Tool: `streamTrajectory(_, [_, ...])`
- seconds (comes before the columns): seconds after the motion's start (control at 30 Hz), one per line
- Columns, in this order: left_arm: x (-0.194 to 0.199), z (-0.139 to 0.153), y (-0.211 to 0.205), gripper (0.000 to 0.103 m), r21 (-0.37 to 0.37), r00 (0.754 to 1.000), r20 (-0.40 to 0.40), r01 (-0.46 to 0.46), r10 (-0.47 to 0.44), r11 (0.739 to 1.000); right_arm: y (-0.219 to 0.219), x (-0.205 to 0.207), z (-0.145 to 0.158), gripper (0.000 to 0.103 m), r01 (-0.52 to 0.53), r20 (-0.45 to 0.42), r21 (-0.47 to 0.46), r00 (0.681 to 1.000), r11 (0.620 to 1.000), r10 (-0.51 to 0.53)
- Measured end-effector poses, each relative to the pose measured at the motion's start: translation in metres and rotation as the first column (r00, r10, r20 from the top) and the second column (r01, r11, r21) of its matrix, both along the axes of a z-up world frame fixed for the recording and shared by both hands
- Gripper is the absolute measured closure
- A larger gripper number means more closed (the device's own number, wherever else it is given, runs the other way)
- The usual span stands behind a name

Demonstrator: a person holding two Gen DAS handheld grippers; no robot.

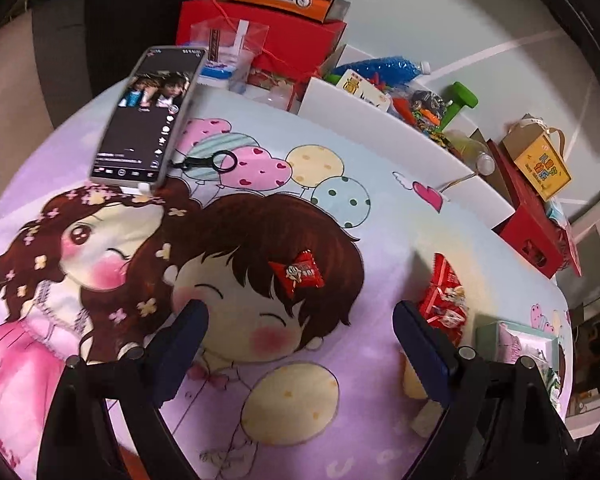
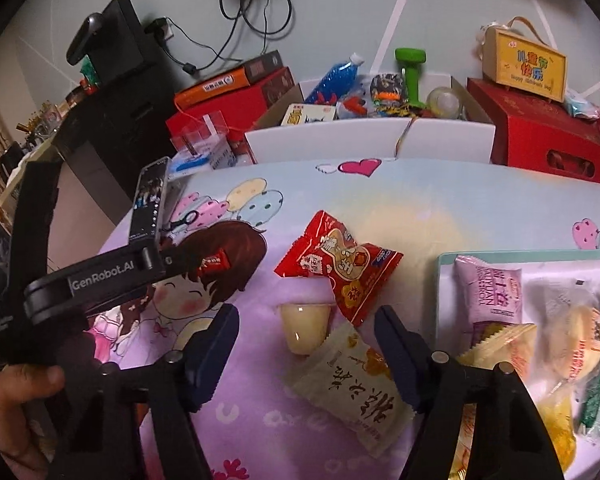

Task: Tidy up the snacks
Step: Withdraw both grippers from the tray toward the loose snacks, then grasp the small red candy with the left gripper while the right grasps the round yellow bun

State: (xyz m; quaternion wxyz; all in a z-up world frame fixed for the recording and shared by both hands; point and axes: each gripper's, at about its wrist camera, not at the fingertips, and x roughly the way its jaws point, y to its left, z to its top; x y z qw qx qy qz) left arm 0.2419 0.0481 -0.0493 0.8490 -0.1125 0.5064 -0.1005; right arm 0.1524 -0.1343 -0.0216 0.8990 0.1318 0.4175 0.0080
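Both pairs of fingers are seen angled down over a cartoon-print cloth (image 1: 340, 184); the left gripper (image 1: 300, 320) is spread wide with nothing between its pads; the right gripper (image 2: 304, 336) is held at a middling gap, its pads touching nothing that can be made out, though a jelly cup (image 2: 302, 328) and a white packet (image 2: 352, 392) lie between and just below its fingers.

A small red candy (image 1: 297, 273) is seen just ahead of the left fingers, apart from them; a red packet (image 2: 338, 266) is found ahead of the right fingers, its lower corner beside the cup; a tray (image 2: 444, 276) of snacks is set just right of the right fingers, a pink packet (image 2: 488, 292) lying in it.

A hand (image 2: 12, 400) gripping the left tool is shown only in the right view, at the left edge; the white packet is shown fully only there too. A phone (image 1: 148, 116) propped on a stand is seen face-on in the left view, edge-on in the right.

Open cloth is left ahead of the left fingers as far as the phone; the far edge is closed by a white box (image 2: 368, 140) of oddments, flanked by red boxes (image 2: 552, 136); a wall with cables is seen behind.
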Motion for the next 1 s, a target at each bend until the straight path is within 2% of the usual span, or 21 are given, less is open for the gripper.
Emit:
streamTrajectory(0.07, [0.006, -0.007, 0.0, 0.01, 0.01, 1.0, -0.005, -0.002, 0.002, 1.0, -0.001, 0.003, -0.004, 0.038, 0.001, -0.013, -0.002, 1.0, 1.0, -0.001])
streamTrajectory(0.27, [0.019, -0.022, -0.005, 0.019, 0.037, 1.0, 0.008, 0.021, -0.021, 0.999, 0.003, 0.012, -0.018, 0.043, -0.012, -0.049, -0.027, 0.999, 1.0, 0.011])
streamTrajectory(0.33, [0.02, -0.022, -0.008, 0.027, 0.05, 0.999, 0.022, 0.038, -0.039, 0.998, 0.006, 0.016, -0.023, 0.044, -0.02, -0.062, -0.029, 0.998, 0.999, 0.018])
streamTrajectory(0.6, [0.026, -0.03, -0.025, 0.03, 0.105, 0.995, 0.043, 0.08, -0.085, 0.991, 0.016, 0.022, -0.034, 0.052, -0.05, -0.094, -0.042, 0.995, 0.998, 0.046])
streamTrajectory(0.67, [0.027, -0.031, -0.027, 0.043, 0.118, 0.995, 0.048, 0.086, -0.092, 0.989, 0.017, 0.023, -0.036, 0.054, -0.051, -0.099, -0.044, 0.994, 0.998, 0.047])
streamTrajectory(0.8, [0.028, -0.034, -0.032, 0.048, 0.153, 0.994, 0.055, 0.087, -0.097, 0.984, 0.019, 0.024, -0.039, 0.055, -0.055, -0.111, -0.05, 0.993, 0.997, 0.049])
streamTrajectory(0.9, [0.028, -0.034, -0.033, 0.06, 0.18, 0.994, 0.061, 0.082, -0.094, 0.98, 0.019, 0.025, -0.041, 0.058, -0.054, -0.116, -0.051, 0.992, 0.997, 0.047])
streamTrajectory(0.97, [0.027, -0.034, -0.032, 0.063, 0.182, 0.993, 0.066, 0.08, -0.094, 0.98, 0.019, 0.025, -0.041, 0.059, -0.052, -0.117, -0.049, 0.992, 0.997, 0.046])
streamTrajectory(1.0, [0.027, -0.034, -0.032, 0.069, 0.18, 0.993, 0.068, 0.078, -0.091, 0.981, 0.018, 0.025, -0.041, 0.06, -0.051, -0.117, -0.049, 0.992, 0.997, 0.045])
